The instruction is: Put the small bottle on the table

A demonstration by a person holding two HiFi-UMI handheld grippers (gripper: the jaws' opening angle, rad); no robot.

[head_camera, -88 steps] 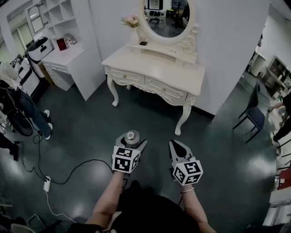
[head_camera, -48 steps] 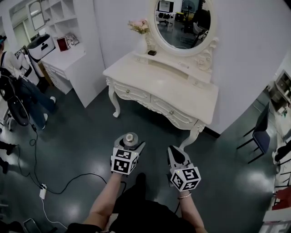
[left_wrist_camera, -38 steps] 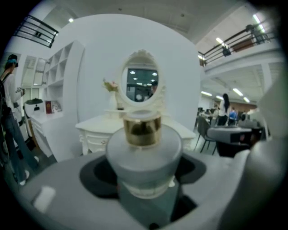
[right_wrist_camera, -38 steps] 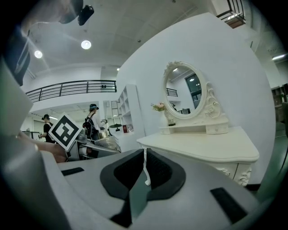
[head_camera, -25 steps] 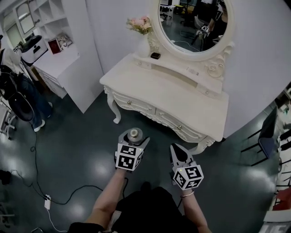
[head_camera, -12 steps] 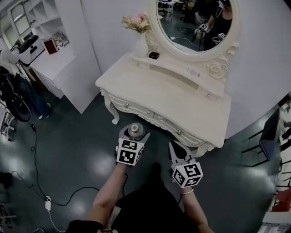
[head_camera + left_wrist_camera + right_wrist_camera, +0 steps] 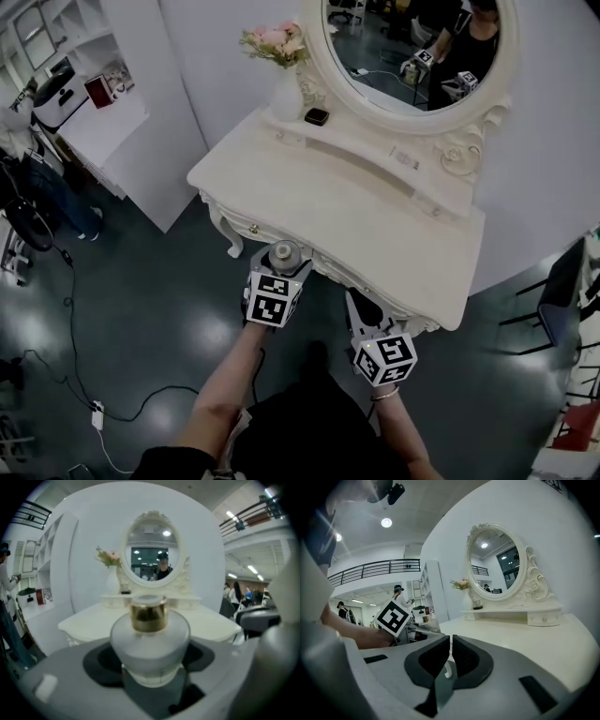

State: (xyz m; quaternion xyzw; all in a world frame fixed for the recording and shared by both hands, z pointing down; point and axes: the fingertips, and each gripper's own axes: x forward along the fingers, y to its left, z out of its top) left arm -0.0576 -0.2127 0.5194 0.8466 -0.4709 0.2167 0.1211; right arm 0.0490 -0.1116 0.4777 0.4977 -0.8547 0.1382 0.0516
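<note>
Left gripper (image 7: 280, 261) pinches a frosted, bulbous perfume bottle (image 7: 150, 644) — its gold cap (image 7: 148, 613) reads gold only in the left gripper view; right gripper (image 7: 450, 657) jaws pressed together

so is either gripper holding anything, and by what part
The left gripper holds the bottle by its round body, below the gold cap. The right gripper is shut and empty.

The dressing table (image 7: 394, 225) stands against the wall, with its mirror (image 7: 412, 47) upright along the back. A vase of flowers (image 7: 281, 84) sits at the back left corner, and a small item (image 7: 317, 116) lies just to its right. The left gripper (image 7: 279, 270), with the small bottle (image 7: 284, 252) upright between its jaws, is at the table's front edge. The right gripper (image 7: 360, 305) (jaws together) is just to its right. A cabinet (image 7: 103, 122) stands well off to the left, and a cable (image 7: 122, 389) lies on the floor.
</note>
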